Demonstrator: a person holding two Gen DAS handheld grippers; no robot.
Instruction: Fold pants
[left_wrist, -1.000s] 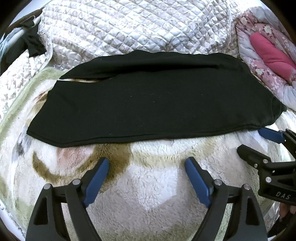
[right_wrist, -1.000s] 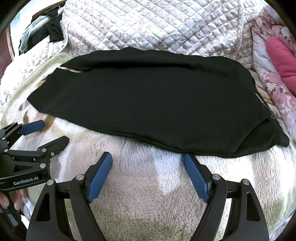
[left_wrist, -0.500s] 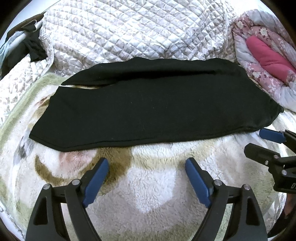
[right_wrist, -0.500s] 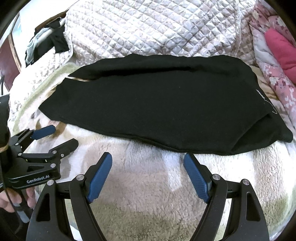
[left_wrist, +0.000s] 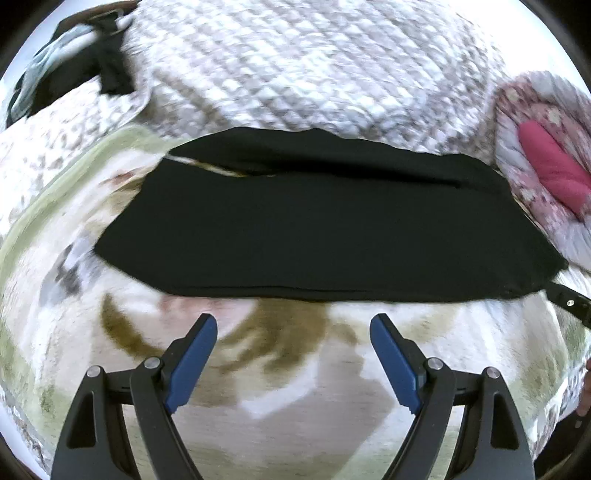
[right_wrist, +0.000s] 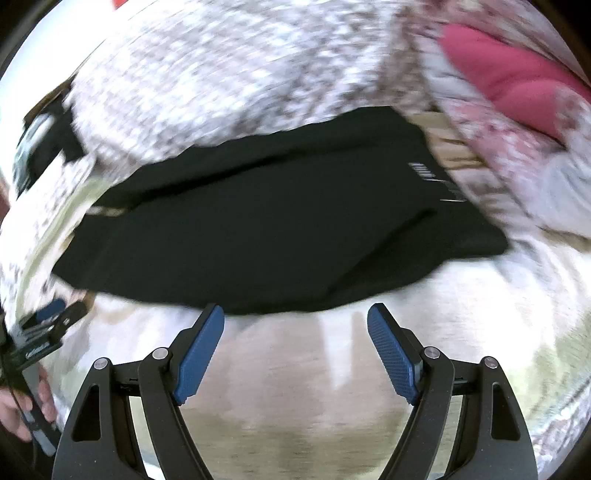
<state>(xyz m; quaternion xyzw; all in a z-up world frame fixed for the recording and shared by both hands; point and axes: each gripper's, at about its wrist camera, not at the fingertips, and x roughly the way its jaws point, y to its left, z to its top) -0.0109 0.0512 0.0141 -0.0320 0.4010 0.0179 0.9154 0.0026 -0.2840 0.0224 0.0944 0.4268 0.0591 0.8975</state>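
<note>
Black pants (left_wrist: 325, 229) lie flat, folded lengthwise, across a fleece blanket; they also show in the right wrist view (right_wrist: 280, 221), with small white lettering near the waist end at the right. My left gripper (left_wrist: 293, 328) is open and empty, just short of the pants' near edge. My right gripper (right_wrist: 295, 317) is open and empty, with its left fingertip at the near hem. Both views are blurred by motion. The left gripper also shows at the left edge of the right wrist view (right_wrist: 55, 314).
A white and brown fleece blanket (left_wrist: 280, 391) covers the bed. A quilted grey-white cover (left_wrist: 303, 70) is heaped behind the pants. A floral quilt with a pink pillow (left_wrist: 550, 166) lies at the right. Dark clothes (left_wrist: 66, 70) hang at the far left.
Both grippers have drawn back and turned; the pants look smaller and farther. The right wrist view has swung right and tilted. The right gripper has nearly left the left wrist view.
</note>
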